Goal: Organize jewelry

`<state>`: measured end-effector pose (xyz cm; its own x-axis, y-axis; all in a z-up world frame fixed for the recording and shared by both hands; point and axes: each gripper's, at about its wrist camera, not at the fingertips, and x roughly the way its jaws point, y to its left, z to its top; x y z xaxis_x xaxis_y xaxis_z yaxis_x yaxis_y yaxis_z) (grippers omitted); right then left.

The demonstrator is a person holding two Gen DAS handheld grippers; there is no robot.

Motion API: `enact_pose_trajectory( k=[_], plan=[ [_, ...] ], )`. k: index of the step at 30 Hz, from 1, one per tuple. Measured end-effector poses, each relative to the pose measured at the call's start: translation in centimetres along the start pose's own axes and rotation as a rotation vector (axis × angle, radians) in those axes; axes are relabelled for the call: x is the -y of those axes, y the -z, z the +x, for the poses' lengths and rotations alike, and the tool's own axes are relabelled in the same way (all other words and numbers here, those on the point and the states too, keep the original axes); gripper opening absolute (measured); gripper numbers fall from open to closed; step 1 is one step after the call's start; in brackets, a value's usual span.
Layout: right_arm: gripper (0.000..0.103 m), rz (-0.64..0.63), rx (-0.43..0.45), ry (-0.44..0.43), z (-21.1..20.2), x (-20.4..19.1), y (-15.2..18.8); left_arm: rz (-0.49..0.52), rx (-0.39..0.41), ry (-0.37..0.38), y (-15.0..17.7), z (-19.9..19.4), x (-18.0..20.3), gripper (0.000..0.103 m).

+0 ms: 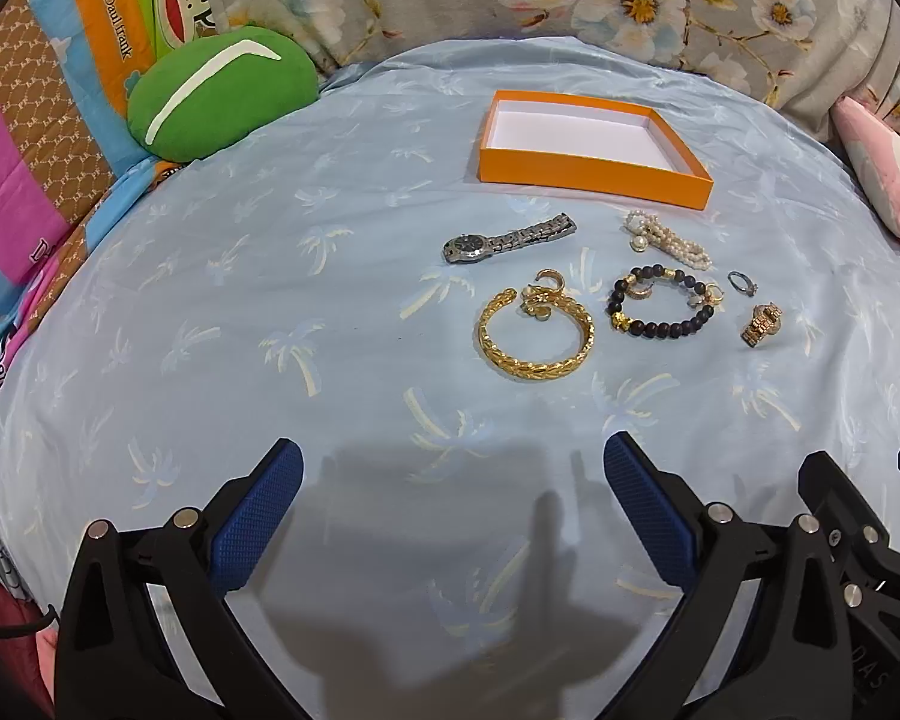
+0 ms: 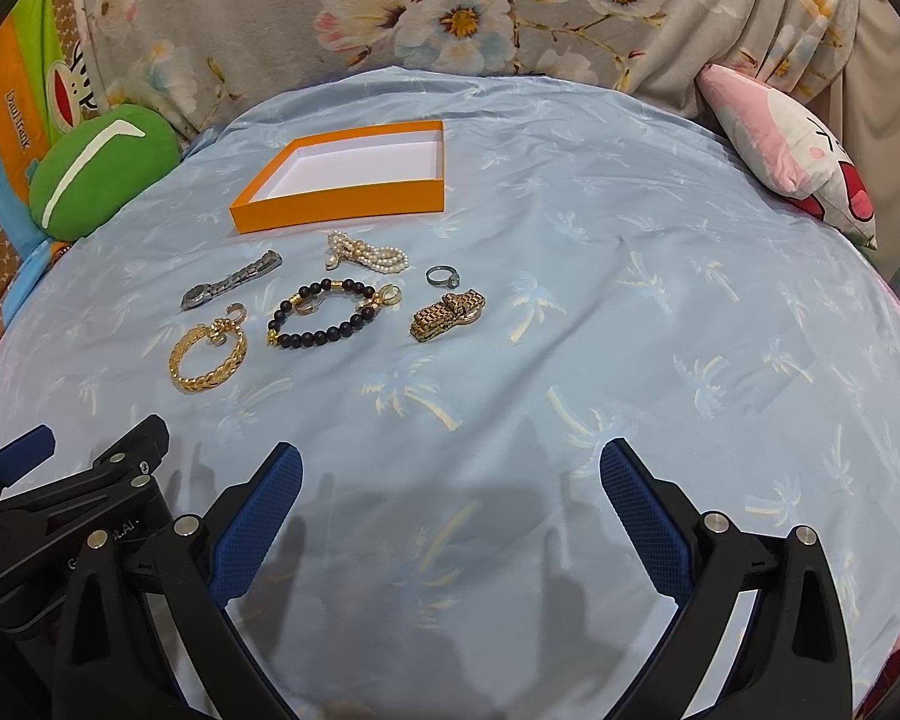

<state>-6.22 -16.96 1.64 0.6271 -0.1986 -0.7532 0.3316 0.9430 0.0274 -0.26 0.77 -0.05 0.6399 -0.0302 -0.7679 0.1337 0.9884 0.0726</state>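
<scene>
An empty orange box (image 1: 588, 174) (image 2: 342, 204) with a white inside sits on the light blue sheet. In front of it lie a silver watch (image 1: 504, 240) (image 2: 231, 285), a pearl bracelet (image 1: 669, 240) (image 2: 369, 255), a gold bangle (image 1: 537, 333) (image 2: 207, 354) with small gold earrings at its top, a black bead bracelet (image 1: 660, 309) (image 2: 330, 321), a silver ring (image 1: 741, 283) (image 2: 444, 276) and a gold watch (image 1: 761, 324) (image 2: 448, 313). My left gripper (image 1: 453, 468) is open and empty, short of the jewelry. My right gripper (image 2: 450, 468) is open and empty, beside the left one.
A green cushion (image 1: 222, 90) (image 2: 99, 174) lies at the back left by a colourful blanket (image 1: 30, 150). A pink and white cushion (image 2: 792, 150) (image 1: 888, 174) lies at the back right. A floral grey blanket (image 2: 450, 6) runs along the back.
</scene>
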Motion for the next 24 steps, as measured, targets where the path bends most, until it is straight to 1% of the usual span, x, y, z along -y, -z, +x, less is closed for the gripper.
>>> enact_pose_trajectory(
  k=[12,13,19,24],
  plan=[
    [0.098,-0.003,0.003,-0.002,-0.3,-0.3,0.0,-0.007,-0.002,-0.012,0.3,-0.4,-0.3,0.098],
    [0.098,-0.005,0.004,-0.001,-0.5,-0.7,0.0,-0.011,-0.003,-0.011,-0.3,-0.6,-0.5,0.098],
    [0.098,-0.012,0.015,0.002,-1.4,-1.0,-0.6,-0.012,0.004,-0.011,-0.6,-1.3,-0.8,0.097],
    [0.097,-0.012,0.032,0.005,-2.9,-1.2,-1.0,-0.009,0.019,-0.003,-1.2,-2.5,-1.1,0.097]
  ],
)
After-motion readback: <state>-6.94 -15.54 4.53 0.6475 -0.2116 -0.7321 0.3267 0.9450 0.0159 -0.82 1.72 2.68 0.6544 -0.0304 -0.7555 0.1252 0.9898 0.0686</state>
